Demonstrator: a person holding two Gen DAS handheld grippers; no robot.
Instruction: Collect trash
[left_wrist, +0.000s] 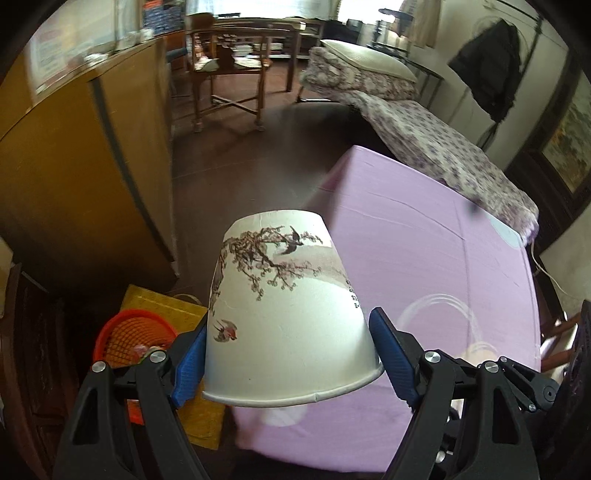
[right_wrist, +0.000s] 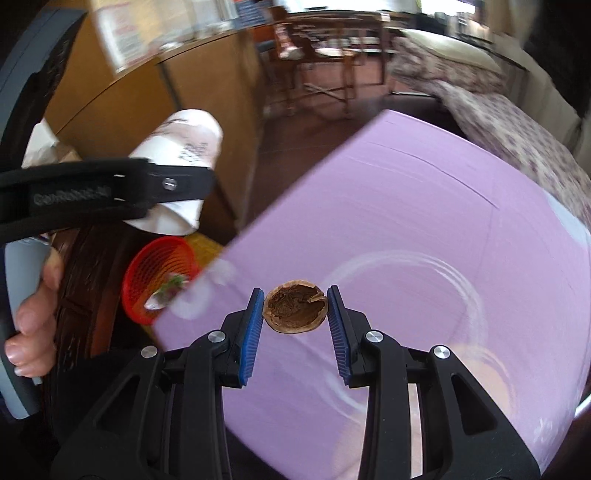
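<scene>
My left gripper (left_wrist: 288, 354) is shut on a white paper cup (left_wrist: 284, 306) printed with blossoms and birds; the cup hangs upside down, rim toward the camera, over the left edge of the purple tablecloth (left_wrist: 424, 266). The right wrist view shows the same paper cup (right_wrist: 181, 166) in the left gripper at upper left, above an orange-red mesh basket (right_wrist: 155, 280). My right gripper (right_wrist: 295, 314) is shut on an empty walnut shell half (right_wrist: 295, 306), hollow side up, above the purple tablecloth (right_wrist: 406, 221). The basket (left_wrist: 129, 339) sits on the floor at lower left and holds some scraps.
A wooden cabinet (left_wrist: 74, 177) stands left of the table. A yellow mat (left_wrist: 166, 306) lies under the basket. Behind are a wooden chair (left_wrist: 229, 74) and a floral-covered bed (left_wrist: 424, 136). A person's hand (right_wrist: 33, 314) grips the left tool's handle.
</scene>
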